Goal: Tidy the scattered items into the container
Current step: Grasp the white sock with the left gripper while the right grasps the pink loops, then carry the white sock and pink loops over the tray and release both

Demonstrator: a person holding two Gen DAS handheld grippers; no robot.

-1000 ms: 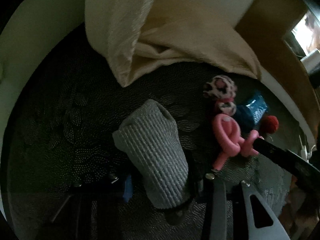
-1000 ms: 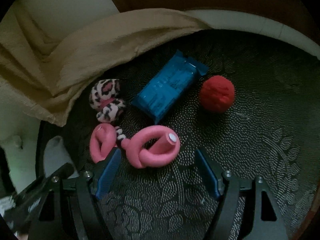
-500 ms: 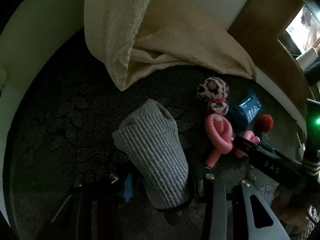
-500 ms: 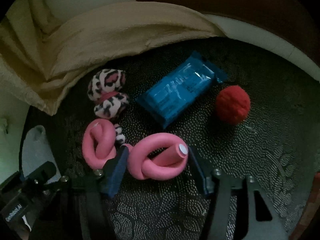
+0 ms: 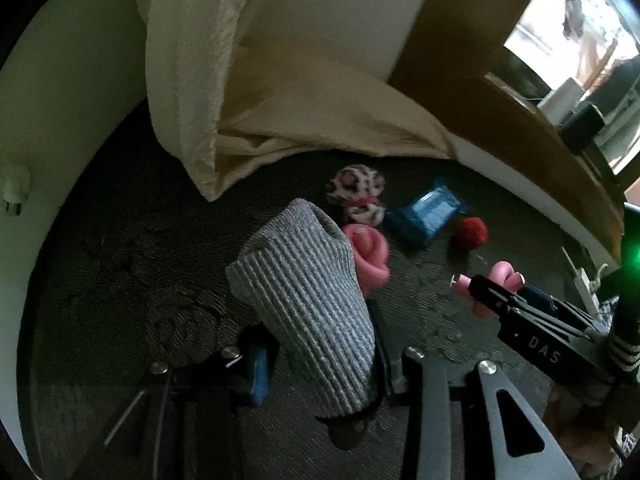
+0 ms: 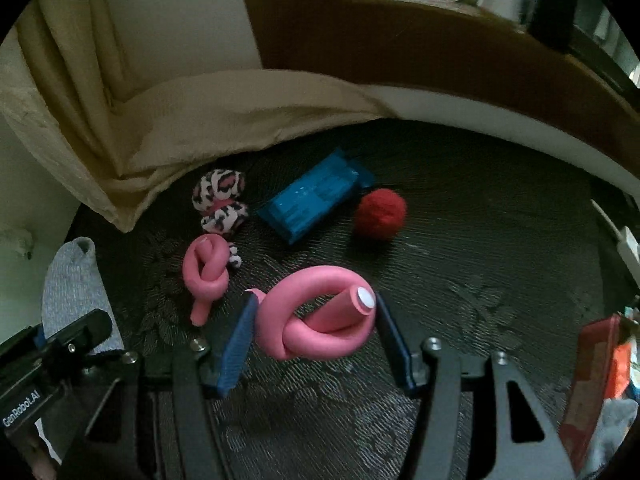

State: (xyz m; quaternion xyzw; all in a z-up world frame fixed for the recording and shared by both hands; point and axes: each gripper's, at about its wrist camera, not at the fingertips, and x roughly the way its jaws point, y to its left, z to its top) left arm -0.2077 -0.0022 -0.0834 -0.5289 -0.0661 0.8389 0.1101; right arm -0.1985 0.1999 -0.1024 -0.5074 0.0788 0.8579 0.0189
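Note:
My left gripper is shut on a grey ribbed sock and holds it above the dark patterned carpet. The sock also shows at the left in the right wrist view. My right gripper is shut on a knotted pink foam roller, lifted off the carpet; it also shows in the left wrist view. A second pink roller, a leopard-print bundle, a blue packet and a red ball lie on the carpet beyond.
A beige curtain hangs down onto the carpet at the back left. A white skirting board and brown wooden furniture run along the back. A red-orange container edge with items inside shows at the far right.
My right gripper has closed on the pink roller and lifted it away from the other roller. My left gripper has risen with the sock in it.

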